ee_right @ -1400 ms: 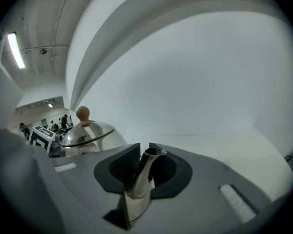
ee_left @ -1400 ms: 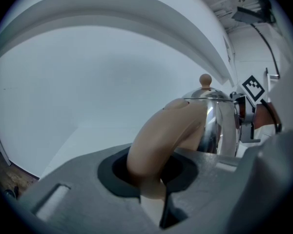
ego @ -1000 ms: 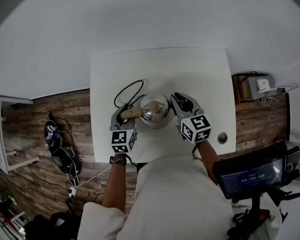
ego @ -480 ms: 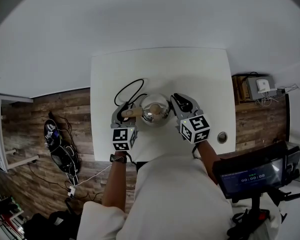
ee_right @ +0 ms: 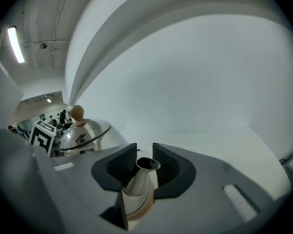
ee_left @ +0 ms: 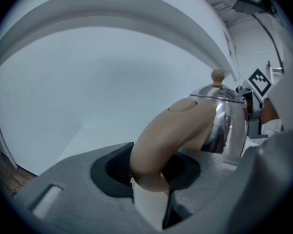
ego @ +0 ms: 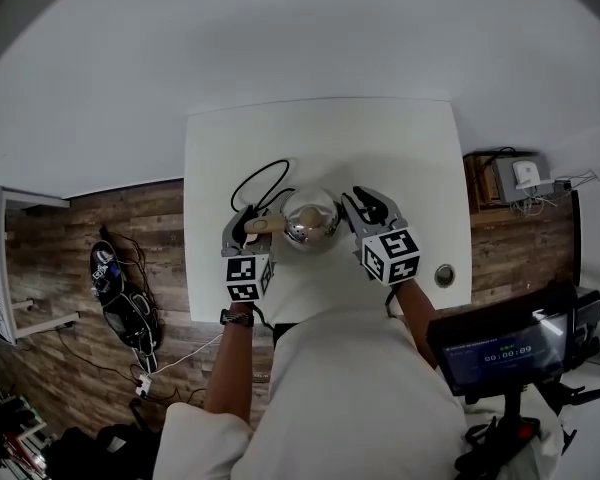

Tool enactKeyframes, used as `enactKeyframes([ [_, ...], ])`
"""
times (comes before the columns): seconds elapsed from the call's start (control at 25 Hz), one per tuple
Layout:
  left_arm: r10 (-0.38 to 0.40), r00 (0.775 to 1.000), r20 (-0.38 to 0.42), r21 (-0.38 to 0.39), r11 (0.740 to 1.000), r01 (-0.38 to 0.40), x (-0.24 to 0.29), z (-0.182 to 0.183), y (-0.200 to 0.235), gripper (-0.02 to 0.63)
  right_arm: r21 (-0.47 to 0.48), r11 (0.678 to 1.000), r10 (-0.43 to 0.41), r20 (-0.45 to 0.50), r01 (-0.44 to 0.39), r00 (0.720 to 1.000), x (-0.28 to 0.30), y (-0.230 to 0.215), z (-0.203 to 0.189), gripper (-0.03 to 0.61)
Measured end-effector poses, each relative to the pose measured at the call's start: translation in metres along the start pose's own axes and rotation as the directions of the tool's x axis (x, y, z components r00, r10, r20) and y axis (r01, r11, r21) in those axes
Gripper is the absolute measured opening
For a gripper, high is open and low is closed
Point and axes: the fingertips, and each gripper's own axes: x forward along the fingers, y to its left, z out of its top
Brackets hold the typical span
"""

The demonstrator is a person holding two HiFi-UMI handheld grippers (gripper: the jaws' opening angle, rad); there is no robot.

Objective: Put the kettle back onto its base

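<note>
A shiny steel kettle (ego: 310, 218) with a round wooden knob stands on the white table (ego: 400, 148), and a black cord (ego: 255, 183) loops away from under it. Whatever is beneath the kettle is hidden. My left gripper (ego: 248, 224) has the beige handle (ee_left: 171, 135) between its jaws, which are opening. My right gripper (ego: 366, 206) has the steel spout (ee_right: 145, 172) between its pads, with a gap on each side, and its jaws are opening too. The kettle body (ee_left: 219, 116) and its lid (ee_right: 83, 133) show beside each gripper.
A round grommet (ego: 445, 275) sits near the table's right front corner. Wooden floor lies on both sides, with bags and cables (ego: 120, 288) at the left. A box (ego: 515, 173) and a screen (ego: 500, 353) stand at the right.
The kettle has shifted slightly away from me and looks smaller, as if set down. Both grippers stay where they were.
</note>
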Motion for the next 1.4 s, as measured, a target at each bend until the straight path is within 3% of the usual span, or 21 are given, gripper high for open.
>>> enactKeyframes([
  [0.32,0.043,0.999,0.018,0.025,0.999,-0.043,-0.015,0.001,0.004,0.161,0.001,1.000,-0.031,-0.014,0.031,0.999,-0.018,0.000,-0.009,0.153],
  [0.8,0.035,0.999,0.007,0.041,0.999,-0.035,-0.050,-0.007,-0.019,0.175,0.105,0.985,-0.139,-0.003,0.138,0.990,-0.055,-0.008,-0.016,0.155],
  [1.4,0.053,0.999,0.014,-0.039,0.998,-0.052,-0.079,-0.014,-0.016,0.179,0.080,0.986,-0.153,0.042,0.149,0.987,-0.104,0.037,-0.011,0.155],
])
